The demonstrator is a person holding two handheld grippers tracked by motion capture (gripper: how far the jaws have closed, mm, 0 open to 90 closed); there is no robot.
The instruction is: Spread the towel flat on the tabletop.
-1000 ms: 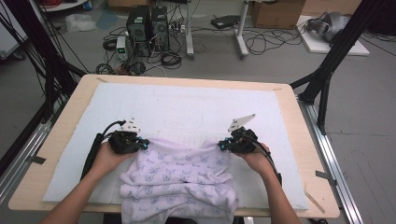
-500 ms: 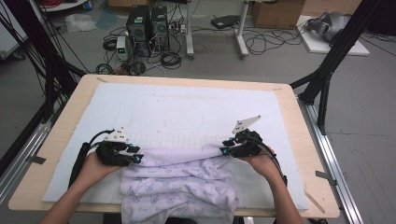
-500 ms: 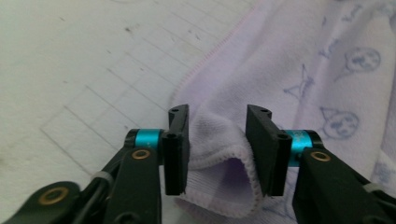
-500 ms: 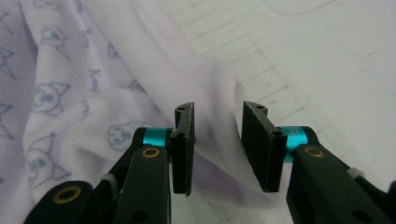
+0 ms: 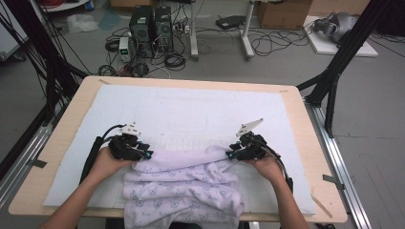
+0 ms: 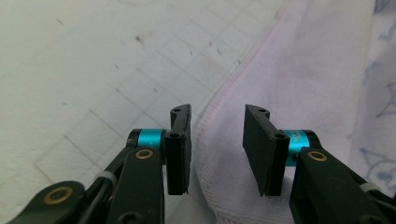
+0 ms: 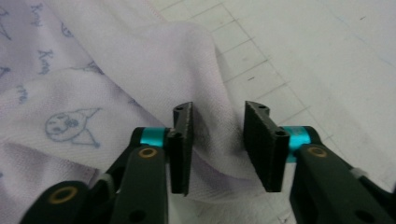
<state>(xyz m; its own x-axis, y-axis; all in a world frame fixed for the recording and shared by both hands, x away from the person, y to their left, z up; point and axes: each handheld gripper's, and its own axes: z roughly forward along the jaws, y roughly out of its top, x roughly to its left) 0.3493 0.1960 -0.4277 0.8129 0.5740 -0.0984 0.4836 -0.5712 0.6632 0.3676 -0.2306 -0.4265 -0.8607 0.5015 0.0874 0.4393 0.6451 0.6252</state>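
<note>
While both hands sit at the near part of the table (image 5: pixel 71 109), the pale lilac towel (image 5: pixel 184 191) with little cartoon doodles lies bunched in folds on the white quilted mat (image 5: pixel 191 109), its near end hanging over the table's front edge. The left gripper (image 5: pixel 145 155) is at the towel's far left corner, and in the left gripper view its jaws stand partly apart with the stitched pink hem (image 6: pixel 210 116) running right up between them, pads not pressing on it. Same deal on the other side: the right gripper (image 5: pixel 230 155) is at the far right corner, and the right gripper view shows a soft fold of cloth (image 7: pixel 215 135) lying in the gap between its pads, nothing pinched. Both sets of jaws have just been opening, so the towel is loose between them and resting on the mat. Behind the table the floor is a mess of cables and two black computer towers (image 5: pixel 153 24).
</note>
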